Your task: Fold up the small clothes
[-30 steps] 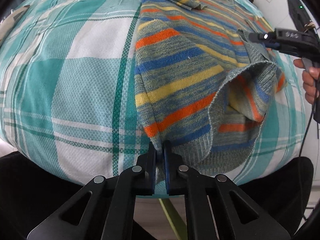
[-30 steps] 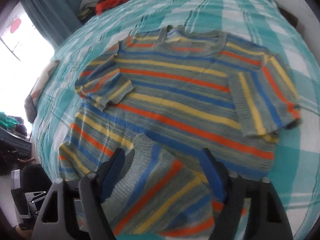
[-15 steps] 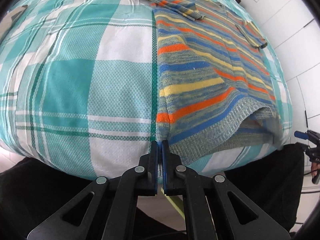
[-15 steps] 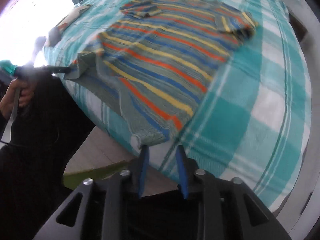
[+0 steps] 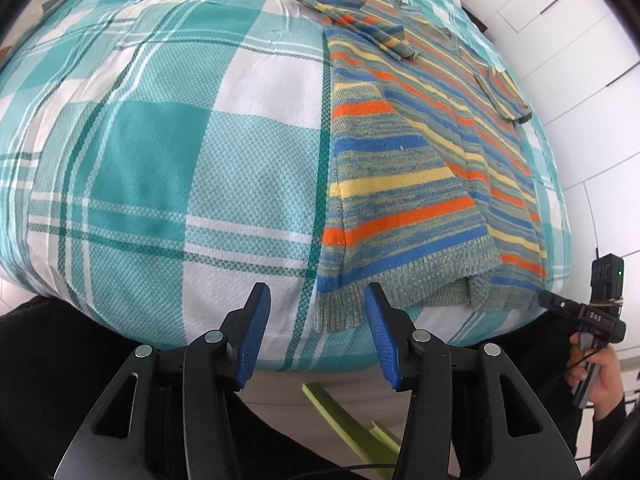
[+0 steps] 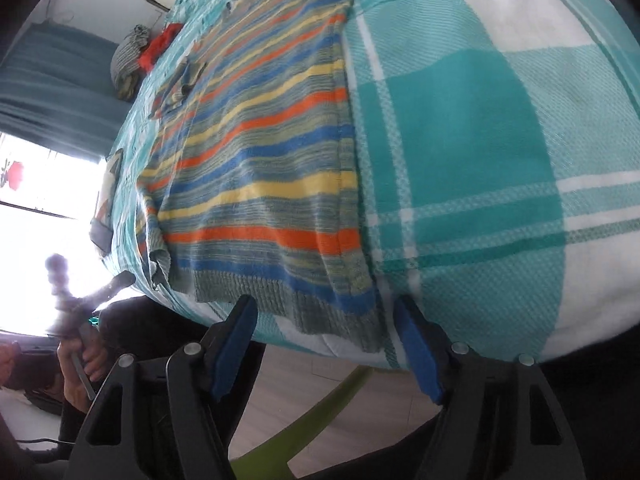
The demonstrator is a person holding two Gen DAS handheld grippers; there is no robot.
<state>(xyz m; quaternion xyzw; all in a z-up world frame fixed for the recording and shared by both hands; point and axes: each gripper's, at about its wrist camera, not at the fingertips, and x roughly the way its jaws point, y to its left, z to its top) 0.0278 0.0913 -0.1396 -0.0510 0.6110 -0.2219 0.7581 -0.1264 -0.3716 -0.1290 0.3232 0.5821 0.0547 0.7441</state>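
A small sweater, grey-green with orange, blue and yellow stripes, lies spread flat on the teal plaid bedcover, its ribbed hem at the bed's near edge. My left gripper stands at the hem's left corner. Its jaws are opening; the corner lies between the fingers and the pads do not press it. In the right wrist view the sweater runs away from my right gripper, which sits at the hem's right corner. Its jaws are closing slightly, apart from the cloth between them.
A hand holds the right gripper just off the bed's right edge. A heap of clothes lies at the bed's far end by a blue curtain. A green frame stands on the floor below the bed's edge. White cupboards stand to the right.
My left gripper was shut on the hem's left corner and has let it go. The turned-up hem now lies flat. My right gripper swung from above the sweater to the hem's right corner.
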